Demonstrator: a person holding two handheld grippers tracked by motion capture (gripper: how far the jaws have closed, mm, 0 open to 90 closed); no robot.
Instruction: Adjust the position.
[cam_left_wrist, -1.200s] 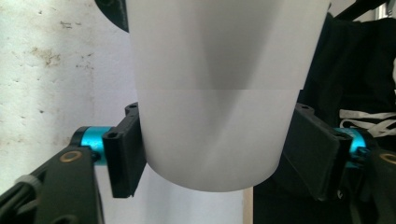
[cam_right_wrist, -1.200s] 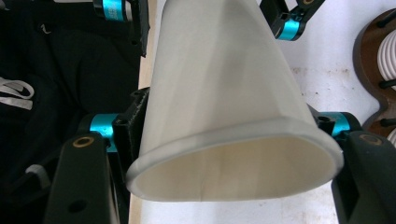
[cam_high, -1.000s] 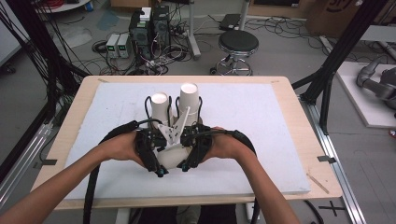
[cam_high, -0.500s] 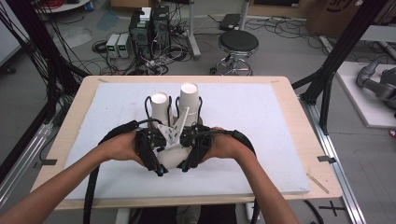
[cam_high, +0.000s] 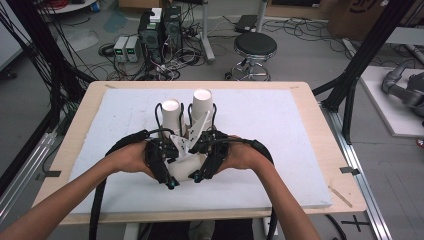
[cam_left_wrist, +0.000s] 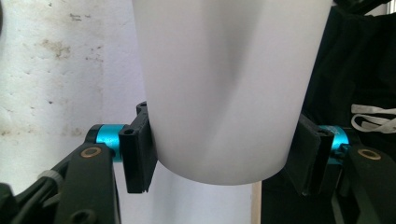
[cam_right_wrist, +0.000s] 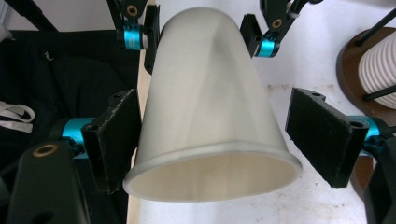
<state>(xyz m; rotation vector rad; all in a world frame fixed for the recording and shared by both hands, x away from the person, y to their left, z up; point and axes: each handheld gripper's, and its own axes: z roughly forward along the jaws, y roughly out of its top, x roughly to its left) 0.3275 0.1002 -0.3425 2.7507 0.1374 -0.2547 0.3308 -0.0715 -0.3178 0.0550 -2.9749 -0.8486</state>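
Paper cup: a white paper cup (cam_right_wrist: 210, 112) lies on its side between the two hand-held grippers, low over the near middle of the bench (cam_high: 280, 135); in the high view it shows as a white body (cam_high: 186, 166) between the hands.
Left hand-held gripper: the left hand-held gripper (cam_left_wrist: 224, 161) is clenched on the cup near its closed bottom end, both black pads (cam_left_wrist: 140, 154) pressed against the wall.
Right hand-held gripper: the right hand-held gripper (cam_right_wrist: 219, 140) sits around the cup's open rim end with its jaws having just opened; the left pad (cam_right_wrist: 114, 140) is at the rim, the right pad stands clearly apart from the cup, so it has let go.
Hands: the left hand (cam_high: 131, 159) and the right hand (cam_high: 241, 156) face each other close together.
Beyond the cup: two white cup stacks, the left stack (cam_high: 171, 116) and the right stack (cam_high: 201, 107), stand in wire holders just behind the grippers.
Bench cover: a white foam sheet, stained in places.
Floor behind: a round stool (cam_high: 255, 47), power units and tangled cables.
In the way: the gripper bodies and their cables cover most of the cup from above.
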